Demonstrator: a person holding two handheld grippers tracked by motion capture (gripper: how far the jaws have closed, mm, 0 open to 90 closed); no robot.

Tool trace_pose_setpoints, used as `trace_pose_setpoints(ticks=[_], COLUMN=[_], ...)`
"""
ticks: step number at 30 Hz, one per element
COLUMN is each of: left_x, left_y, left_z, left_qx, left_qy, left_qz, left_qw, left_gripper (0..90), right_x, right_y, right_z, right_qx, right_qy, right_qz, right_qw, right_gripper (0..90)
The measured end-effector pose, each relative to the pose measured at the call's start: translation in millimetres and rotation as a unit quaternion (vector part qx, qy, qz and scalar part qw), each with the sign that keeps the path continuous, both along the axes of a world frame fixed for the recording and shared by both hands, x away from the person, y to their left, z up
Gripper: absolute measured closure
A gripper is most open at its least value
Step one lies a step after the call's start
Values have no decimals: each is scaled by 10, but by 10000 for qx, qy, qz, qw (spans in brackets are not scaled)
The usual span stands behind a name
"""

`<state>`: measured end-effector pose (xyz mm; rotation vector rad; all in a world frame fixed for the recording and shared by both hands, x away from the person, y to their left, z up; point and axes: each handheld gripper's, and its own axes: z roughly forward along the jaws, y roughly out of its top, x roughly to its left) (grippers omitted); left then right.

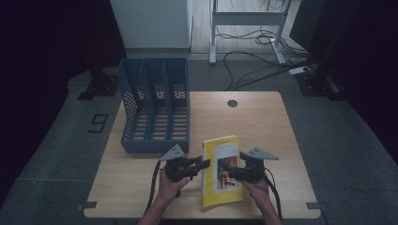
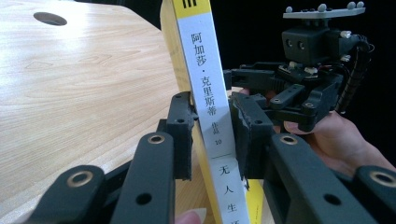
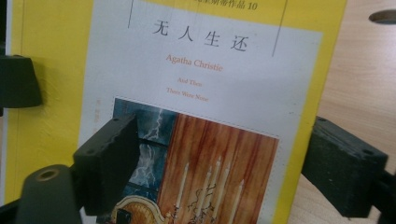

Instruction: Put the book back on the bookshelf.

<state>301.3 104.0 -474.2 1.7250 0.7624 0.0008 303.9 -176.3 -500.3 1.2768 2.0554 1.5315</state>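
Book standing on the bench, we've got both grippers on it

Our left hand-held gripper [image 2: 212,135] is clamped on the yellow book's [image 1: 220,171] spine; our right hand-held gripper [image 3: 224,172] sits with jaws apart at the cover.

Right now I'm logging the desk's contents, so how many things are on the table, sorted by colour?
Yellow: 1, the book
Blue: 1, the file rack
Black: 2, the left gripper and the right gripper
Total: 4

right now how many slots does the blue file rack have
3, side by side in the blue file rack at the table's far left: left slot, middle slot, right slot.
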Motion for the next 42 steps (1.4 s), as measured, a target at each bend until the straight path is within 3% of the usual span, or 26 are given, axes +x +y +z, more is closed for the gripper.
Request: trace_pose_setpoints(ticks=[20, 26, 42], left_x=[-15, -27, -35], left_y=[24, 18, 7], left_z=[43, 52, 60], left_qx=[-67, -199, -175], left_qy=[9, 29, 29], left_qz=[-35, -161, -111], left_qw=[10000, 9997, 9998], left_gripper=[674, 663, 664], right_x=[-115, -114, -123], right_y=[63, 71, 86], right_z=[123, 118, 114], right_qx=[-203, -226, -161], right_qy=[-463, -473, -483], right_qz=[-42, -27, 95], right_qw=[9987, 9986, 9987], right_gripper=[187, 188, 205])
